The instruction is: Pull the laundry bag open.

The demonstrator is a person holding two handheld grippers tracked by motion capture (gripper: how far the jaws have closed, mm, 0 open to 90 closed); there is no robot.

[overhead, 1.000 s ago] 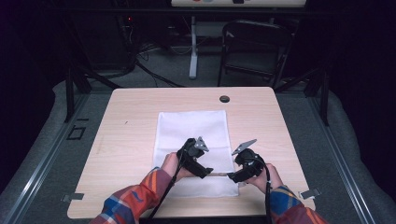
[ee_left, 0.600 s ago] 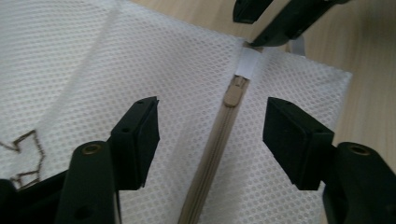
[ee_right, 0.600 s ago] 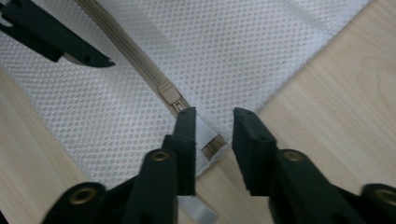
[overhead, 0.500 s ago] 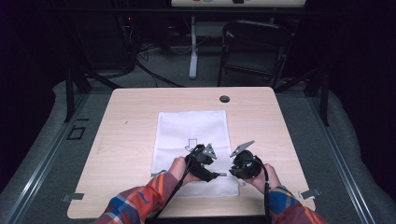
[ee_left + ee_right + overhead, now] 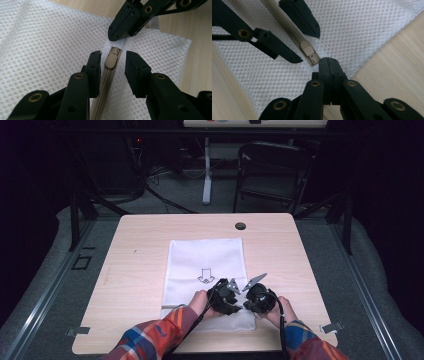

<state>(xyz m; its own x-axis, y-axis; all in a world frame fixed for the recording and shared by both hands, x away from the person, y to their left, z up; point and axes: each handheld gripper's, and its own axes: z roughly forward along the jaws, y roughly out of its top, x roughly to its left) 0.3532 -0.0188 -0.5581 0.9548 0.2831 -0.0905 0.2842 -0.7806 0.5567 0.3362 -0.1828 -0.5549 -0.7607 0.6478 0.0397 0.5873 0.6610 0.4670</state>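
A white mesh bag (image 5: 205, 260) lies flat on the table, its beige zipper along the near edge. The beige zipper pull (image 5: 110, 61) sits near the zipper's end. My left gripper (image 5: 113, 63) straddles the pull; its jaws have just been closing, with the pull between them and a gap on each side. My right gripper (image 5: 328, 63) is shut on the bag's fabric right at the zipper's end (image 5: 118, 44). In the high view both grippers meet tip to tip at the bag's near right corner (image 5: 242, 303).
The wooden table (image 5: 140, 235) has a dark cable hole (image 5: 240, 226) near its far edge. A small arrow mark (image 5: 205, 276) is printed on the bag. A folding chair (image 5: 272, 170) and cables stand on the floor beyond the table.
My left gripper has slid right along the bag's near edge until it meets the right gripper. The right gripper has stayed in place at the corner.
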